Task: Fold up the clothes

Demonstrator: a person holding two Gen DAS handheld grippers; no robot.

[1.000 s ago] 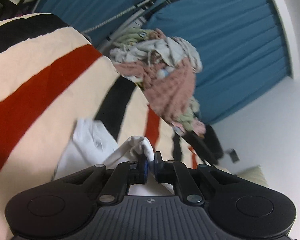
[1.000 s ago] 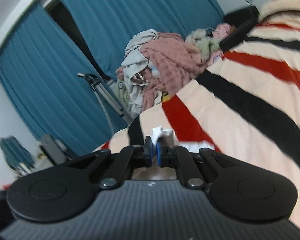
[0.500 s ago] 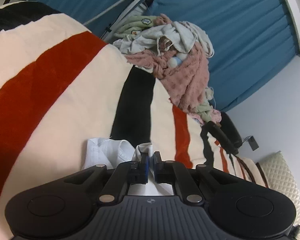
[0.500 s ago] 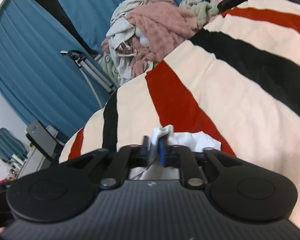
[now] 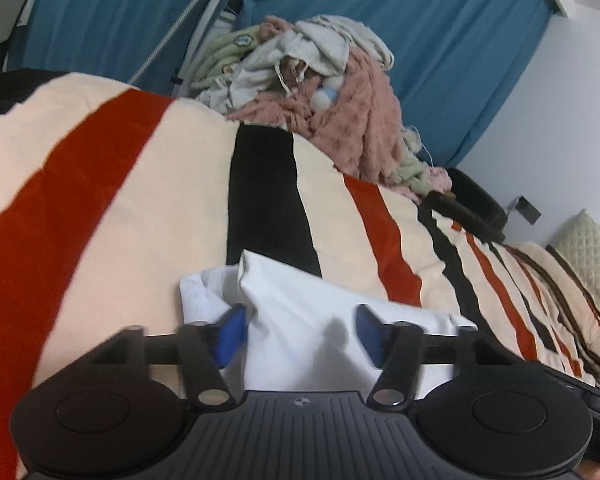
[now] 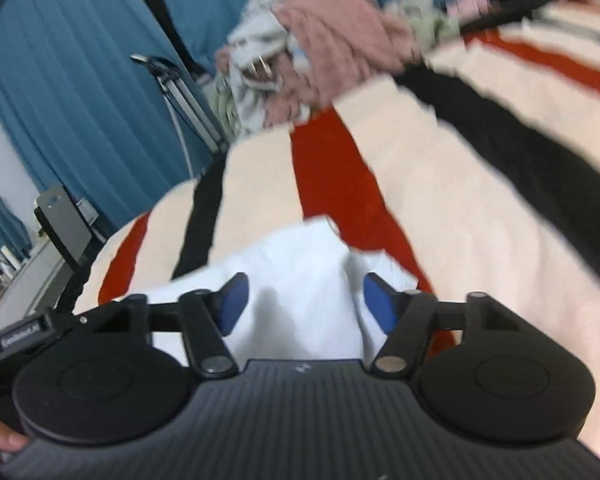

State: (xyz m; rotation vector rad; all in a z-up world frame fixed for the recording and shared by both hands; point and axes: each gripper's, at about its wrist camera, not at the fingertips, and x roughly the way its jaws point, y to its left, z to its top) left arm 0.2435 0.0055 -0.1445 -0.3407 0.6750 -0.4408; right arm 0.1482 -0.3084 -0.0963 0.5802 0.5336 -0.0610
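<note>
— On bed (image 5: 140, 208), status of shirt?
— White shirt (image 5: 300, 304) lies near, on striped blanket. Left gripper (image 5: 300, 332) and right gripper (image 6: 306, 300) both spread wide, holding nothing. Clothes pile (image 5: 320, 92) far.

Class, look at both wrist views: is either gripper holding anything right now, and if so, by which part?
Nothing is held. The left gripper and right gripper both stand open over the white garment, which lies loose on the striped blanket.
</note>
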